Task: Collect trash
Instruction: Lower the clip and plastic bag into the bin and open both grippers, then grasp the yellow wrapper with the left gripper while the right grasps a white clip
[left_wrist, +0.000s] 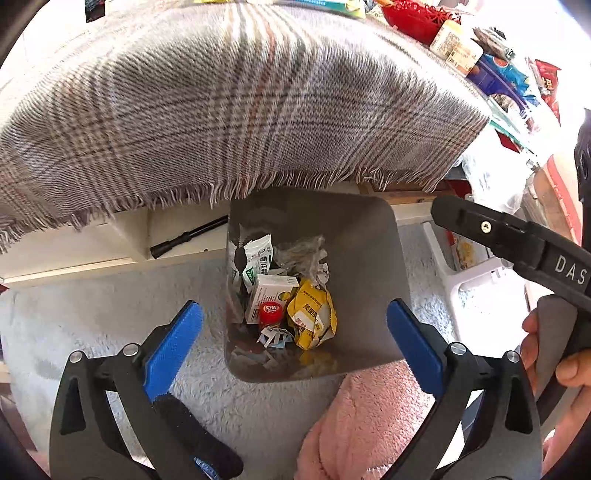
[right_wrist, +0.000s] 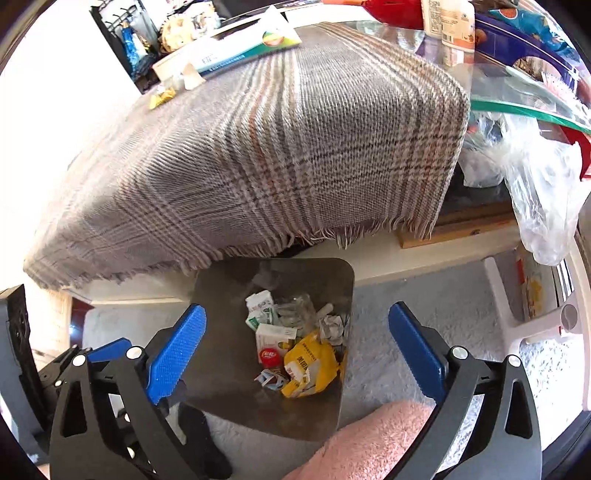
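A grey trash bin (left_wrist: 369, 266) stands on the floor under the table edge; it also shows in the right wrist view (right_wrist: 225, 373). Inside lie a yellow wrapper (left_wrist: 312, 319), a red cap (left_wrist: 270, 312), a white box (left_wrist: 267, 295), a green-white sachet (left_wrist: 258, 258) and crumpled clear plastic (left_wrist: 303, 254). My left gripper (left_wrist: 295, 343) hangs open and empty above the bin. My right gripper (right_wrist: 297, 350) is also open and empty above the bin. A yellow wrapper (right_wrist: 162, 96) lies on the plaid cloth on the table.
A plaid fringed cloth (left_wrist: 221, 110) drapes over the table edge (right_wrist: 517, 107). Boxes, a red basket (left_wrist: 413, 18) and snack packs crowd the tabletop. A clear plastic bag (right_wrist: 543, 199) hangs at the right. A pink fluffy sleeve (left_wrist: 369, 417) is near the bin. A black flashlight (left_wrist: 188, 236) lies on a shelf.
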